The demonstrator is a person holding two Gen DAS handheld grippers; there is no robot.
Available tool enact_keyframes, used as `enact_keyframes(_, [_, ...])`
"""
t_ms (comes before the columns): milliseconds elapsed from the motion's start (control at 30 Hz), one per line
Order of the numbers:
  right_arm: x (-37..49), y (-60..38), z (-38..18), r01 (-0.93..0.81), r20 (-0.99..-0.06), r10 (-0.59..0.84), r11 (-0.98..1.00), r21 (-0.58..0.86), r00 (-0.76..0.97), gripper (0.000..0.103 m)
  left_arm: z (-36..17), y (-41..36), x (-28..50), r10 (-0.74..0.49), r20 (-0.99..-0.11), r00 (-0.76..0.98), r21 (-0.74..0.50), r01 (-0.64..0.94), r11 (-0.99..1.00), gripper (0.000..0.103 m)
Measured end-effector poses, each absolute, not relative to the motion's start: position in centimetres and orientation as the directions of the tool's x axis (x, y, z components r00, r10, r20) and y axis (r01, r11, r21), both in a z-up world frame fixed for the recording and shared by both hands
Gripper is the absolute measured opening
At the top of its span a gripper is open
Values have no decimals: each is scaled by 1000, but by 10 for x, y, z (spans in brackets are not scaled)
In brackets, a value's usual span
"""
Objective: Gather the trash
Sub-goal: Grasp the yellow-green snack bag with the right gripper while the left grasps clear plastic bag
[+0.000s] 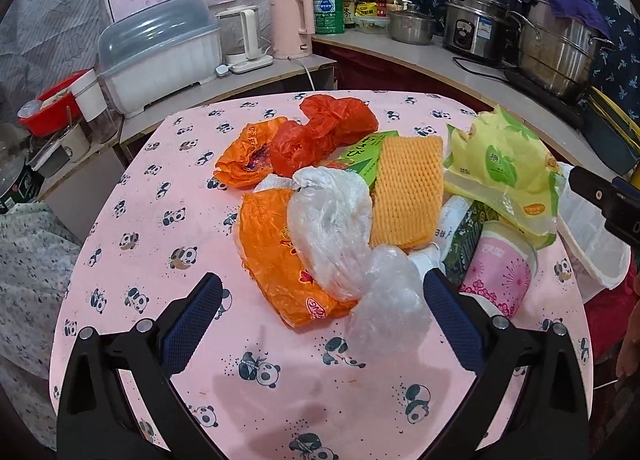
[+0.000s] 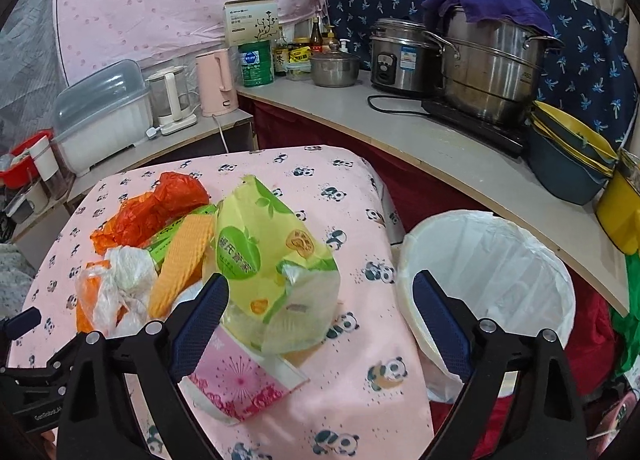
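A pile of trash lies on the pink panda tablecloth [image 1: 160, 244]: a clear plastic bag [image 1: 340, 236], orange bags [image 1: 276, 272], a red bag [image 1: 320, 132], orange foam netting [image 1: 408, 188], a yellow-green wrapper [image 1: 500, 164] and a pink paper cup [image 1: 500, 272]. My left gripper [image 1: 320, 320] is open, its jaws either side of the clear bag's near end. My right gripper [image 2: 320, 320] is open and empty above the yellow-green wrapper [image 2: 272, 260] and pink cup [image 2: 240, 380]. A white-lined trash bin [image 2: 492, 272] stands beside the table at the right.
Counters wrap behind the table with a dish box [image 1: 160, 56], kettles [image 1: 292, 24], a rice cooker [image 2: 400, 56], a large steel pot [image 2: 496, 64] and stacked basins [image 2: 568, 156]. The right gripper's tip [image 1: 600, 196] shows at the left view's right edge.
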State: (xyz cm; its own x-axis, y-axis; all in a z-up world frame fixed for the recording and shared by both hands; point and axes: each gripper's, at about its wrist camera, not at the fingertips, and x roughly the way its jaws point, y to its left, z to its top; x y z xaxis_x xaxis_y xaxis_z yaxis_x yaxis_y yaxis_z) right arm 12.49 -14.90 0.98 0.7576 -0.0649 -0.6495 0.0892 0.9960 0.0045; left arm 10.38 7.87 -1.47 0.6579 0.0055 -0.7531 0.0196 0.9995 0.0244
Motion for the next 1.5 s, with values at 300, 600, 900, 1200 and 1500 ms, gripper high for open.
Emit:
enact_keyframes(300, [188,-147,-10,62,-683,-32,998,18,729,85,-20,97,137,-53,-756,652,-32,43,999,96])
enact_keyframes(600, [207,-142,-38,5,-745,47,998,68,665,32,-27,102,152,-67,-760,647,-45,51,998,96])
enact_keyframes(900, [180,-142,-15,23,-692,20,998,52,722,7,-32,97,135,-86,-774,628,-58,65,996,96])
enact_keyframes(1200, [147,-169,11,116,-656,-51,992,57,753,7,-45,77,108,-121,-804,582,-74,104,992,91])
enact_keyframes(1500, [128,-187,12,160,-658,-82,985,58,748,7,-60,51,115,-170,-824,541,-90,172,981,55])
